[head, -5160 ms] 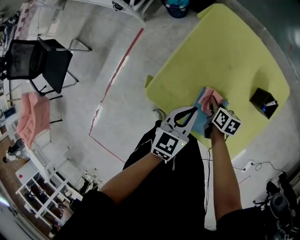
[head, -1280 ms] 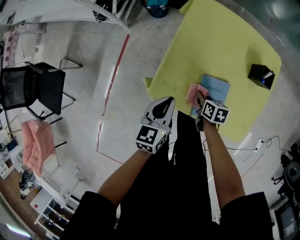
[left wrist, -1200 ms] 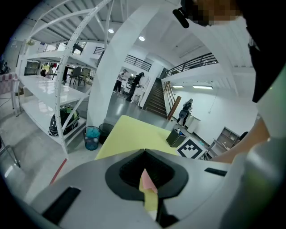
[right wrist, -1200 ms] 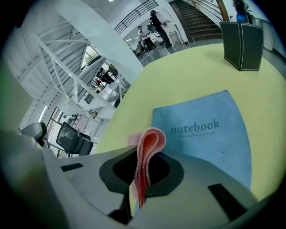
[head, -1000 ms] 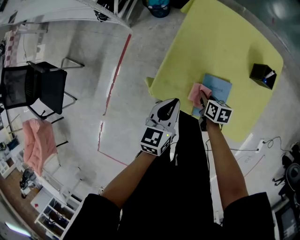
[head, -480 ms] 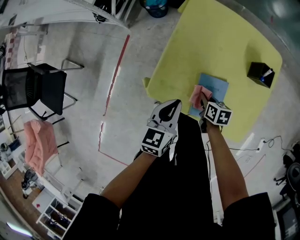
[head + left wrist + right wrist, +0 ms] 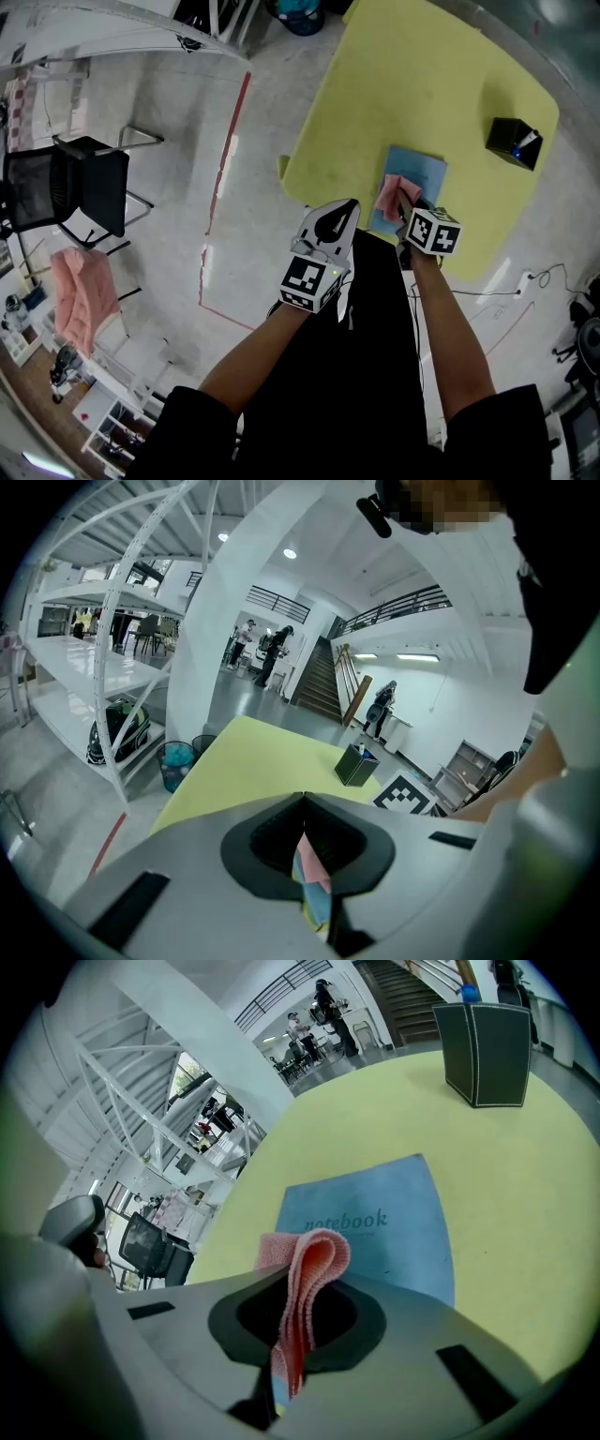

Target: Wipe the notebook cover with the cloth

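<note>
The right gripper (image 7: 405,198) has its jaws closed on the folded pink cloth (image 7: 307,1265), whose lower end is lost between them. The cloth overlies the near left edge of the blue notebook (image 7: 380,1218), which lies flat on the yellow table (image 7: 422,75); contact with the cover cannot be confirmed. That edge is hidden by cloth and gripper. The left gripper (image 7: 345,206) is held off the table's near edge with its jaws together, gripping nothing; only a pink-and-blue sliver shows through the slit. A black box (image 7: 514,142) stands well apart.
</note>
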{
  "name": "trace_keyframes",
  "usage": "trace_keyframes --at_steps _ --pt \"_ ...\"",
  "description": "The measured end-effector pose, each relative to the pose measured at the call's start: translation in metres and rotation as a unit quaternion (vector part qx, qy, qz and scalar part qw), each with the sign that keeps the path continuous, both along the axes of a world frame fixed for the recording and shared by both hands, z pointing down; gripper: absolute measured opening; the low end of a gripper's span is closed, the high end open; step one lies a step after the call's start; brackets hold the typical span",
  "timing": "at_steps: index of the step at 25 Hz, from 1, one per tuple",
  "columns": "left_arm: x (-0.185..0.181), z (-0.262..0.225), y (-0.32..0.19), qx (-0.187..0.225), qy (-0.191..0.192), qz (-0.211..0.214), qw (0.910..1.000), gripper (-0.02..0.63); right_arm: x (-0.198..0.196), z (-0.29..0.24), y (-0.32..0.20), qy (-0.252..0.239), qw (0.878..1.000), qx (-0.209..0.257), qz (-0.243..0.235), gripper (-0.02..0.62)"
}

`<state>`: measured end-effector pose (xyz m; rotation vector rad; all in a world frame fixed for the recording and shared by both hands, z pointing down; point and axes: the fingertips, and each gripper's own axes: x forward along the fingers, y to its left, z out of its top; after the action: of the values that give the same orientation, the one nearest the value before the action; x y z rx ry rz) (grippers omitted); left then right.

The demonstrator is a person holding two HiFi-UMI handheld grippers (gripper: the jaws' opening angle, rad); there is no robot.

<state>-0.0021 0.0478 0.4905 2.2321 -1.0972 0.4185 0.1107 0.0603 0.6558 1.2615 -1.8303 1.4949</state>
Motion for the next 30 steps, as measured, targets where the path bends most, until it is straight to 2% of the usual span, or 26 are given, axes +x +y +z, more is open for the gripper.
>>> trace_keyframes --at_steps 30 --pt "0.075 0.002 -0.017 0.009 -0.006 0.072 0.9974 0.006 0.062 0.000 0.004 -0.002 1.000 -0.009 0.007 0.035"
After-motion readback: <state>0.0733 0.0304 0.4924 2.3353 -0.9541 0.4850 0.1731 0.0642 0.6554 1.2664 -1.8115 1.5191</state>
